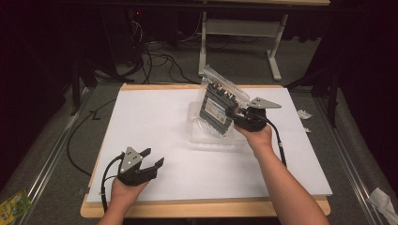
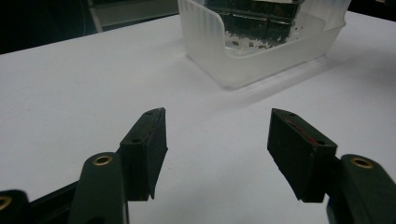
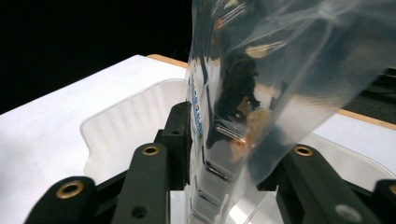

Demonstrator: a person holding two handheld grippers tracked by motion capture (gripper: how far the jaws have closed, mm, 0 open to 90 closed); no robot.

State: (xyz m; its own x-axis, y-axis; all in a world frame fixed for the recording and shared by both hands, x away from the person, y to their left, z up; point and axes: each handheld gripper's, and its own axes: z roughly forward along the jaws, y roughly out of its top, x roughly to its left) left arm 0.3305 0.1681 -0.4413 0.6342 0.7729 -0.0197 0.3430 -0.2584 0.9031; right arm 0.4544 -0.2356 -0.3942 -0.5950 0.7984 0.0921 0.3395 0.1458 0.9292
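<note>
The right claw grips a clear plastic bag of dark parts standing in the translucent plastic tray; judged next: release it, while the left claw idles wide open, empty.

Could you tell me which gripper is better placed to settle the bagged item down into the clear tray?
Right. The right gripper already has the clear bag between its jaws, standing in the clear tray. The left gripper sits open near the table's front edge, well apart.
</note>
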